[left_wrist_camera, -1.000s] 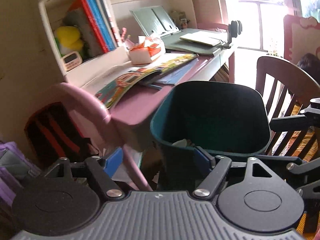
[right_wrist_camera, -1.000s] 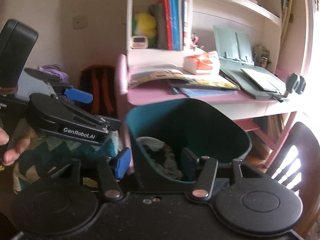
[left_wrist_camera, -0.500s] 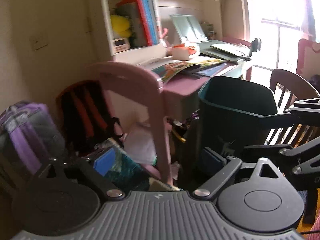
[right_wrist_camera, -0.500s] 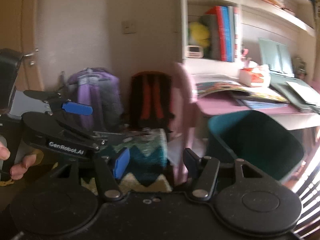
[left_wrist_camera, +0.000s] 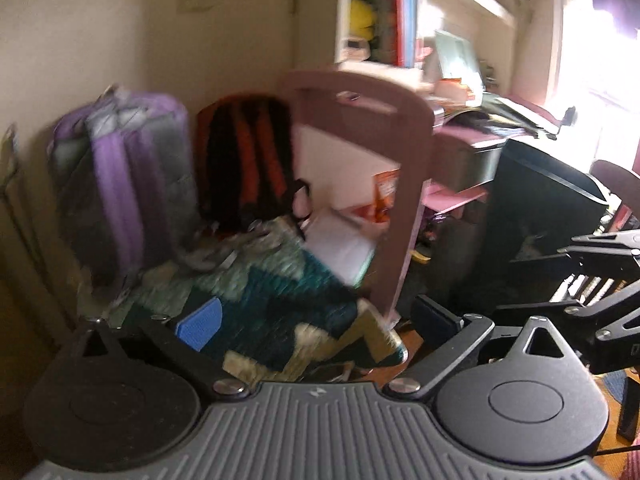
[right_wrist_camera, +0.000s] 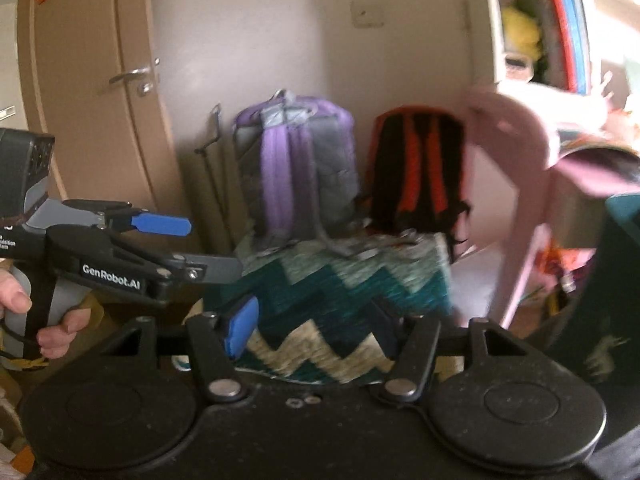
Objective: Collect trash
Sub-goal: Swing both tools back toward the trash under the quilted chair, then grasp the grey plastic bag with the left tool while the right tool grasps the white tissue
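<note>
Dark teal trash bin [left_wrist_camera: 548, 216] standing on the floor at the right, hard against the front edge of the pink desk [left_wrist_camera: 468, 140]; seen from the side only, so contents cannot be told. In the right wrist view just a sliver of the bin's teal wall [right_wrist_camera: 616, 272] at the right border. White shelf cubby [right_wrist_camera: 500, 32] above the desk holding upright red and blue books [right_wrist_camera: 568, 28], a yellow plush [right_wrist_camera: 520, 32] and a small clock [right_wrist_camera: 516, 62].

Left gripper [left_wrist_camera: 316, 320] with jaws opening to full spread, nothing between them, framing the zigzag teal-and-cream cushion [left_wrist_camera: 280, 288] on the seat below. Right gripper [right_wrist_camera: 312, 324] also spread and empty, over the same cushion [right_wrist_camera: 344, 304]. Left gripper seen again at the left of the right wrist view [right_wrist_camera: 192, 240], gripped by a hand [right_wrist_camera: 24, 312], blue pad [right_wrist_camera: 160, 224] pointing right.

Pink chair back [left_wrist_camera: 360, 100] rising between cushion and bin; papers [left_wrist_camera: 340, 240] and an orange wrapper [left_wrist_camera: 384, 192] visible through its opening, blurred. Purple-grey backpack [right_wrist_camera: 296, 168] and black-red backpack [right_wrist_camera: 416, 168] leaning on the wall behind the seat's rear edge, straps spilling onto the cushion. Tight passage between chair and bin; clutter on the floor beneath the desk edge. Brown door [right_wrist_camera: 88, 80] with a lever handle [right_wrist_camera: 132, 76] at the far left, bare wall between it and the backpacks. Dark wooden chair [left_wrist_camera: 616, 176] beyond the bin, by the bright window.
</note>
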`<control>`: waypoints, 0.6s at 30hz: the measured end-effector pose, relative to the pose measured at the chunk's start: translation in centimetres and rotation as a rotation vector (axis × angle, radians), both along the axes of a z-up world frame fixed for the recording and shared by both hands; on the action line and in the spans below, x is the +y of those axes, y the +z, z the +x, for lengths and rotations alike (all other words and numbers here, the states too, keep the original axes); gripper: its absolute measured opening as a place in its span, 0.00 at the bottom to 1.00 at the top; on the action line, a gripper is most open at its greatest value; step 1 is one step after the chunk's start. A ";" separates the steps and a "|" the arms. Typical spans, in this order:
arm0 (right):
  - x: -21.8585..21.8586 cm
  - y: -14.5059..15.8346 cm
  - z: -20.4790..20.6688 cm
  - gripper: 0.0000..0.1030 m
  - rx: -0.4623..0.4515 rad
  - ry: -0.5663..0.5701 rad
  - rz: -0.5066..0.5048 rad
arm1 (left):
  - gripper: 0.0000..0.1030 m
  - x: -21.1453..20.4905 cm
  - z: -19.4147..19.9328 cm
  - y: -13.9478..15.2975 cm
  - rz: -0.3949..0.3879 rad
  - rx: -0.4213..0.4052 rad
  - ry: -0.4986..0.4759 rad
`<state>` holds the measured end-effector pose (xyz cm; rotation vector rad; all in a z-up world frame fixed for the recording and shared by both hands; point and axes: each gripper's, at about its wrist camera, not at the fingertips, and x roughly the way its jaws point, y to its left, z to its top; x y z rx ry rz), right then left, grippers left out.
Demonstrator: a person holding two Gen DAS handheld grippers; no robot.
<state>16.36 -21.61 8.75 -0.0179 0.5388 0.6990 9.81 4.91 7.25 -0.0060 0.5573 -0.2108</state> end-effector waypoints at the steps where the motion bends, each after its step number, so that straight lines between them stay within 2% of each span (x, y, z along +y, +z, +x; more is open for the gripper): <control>1: 0.8 -0.6 0.1 0.59 0.009 0.012 0.000 | 1.00 1.1 0.0 -0.9 -0.012 0.009 0.014; 5: 4.0 -3.3 0.8 0.59 0.035 0.055 -0.001 | 1.00 5.9 0.9 -5.2 -0.082 0.064 0.057; 9: 7.8 -7.4 2.1 0.59 0.081 0.100 -0.038 | 1.00 9.9 2.1 -9.9 -0.129 0.129 0.122; 12: 10.6 -11.1 3.5 0.59 0.130 0.129 -0.079 | 1.00 13.1 3.1 -13.5 -0.124 0.160 0.192; 18: 15.8 -19.6 6.8 0.59 0.249 0.142 -0.172 | 1.00 19.3 4.8 -21.0 -0.127 0.246 0.269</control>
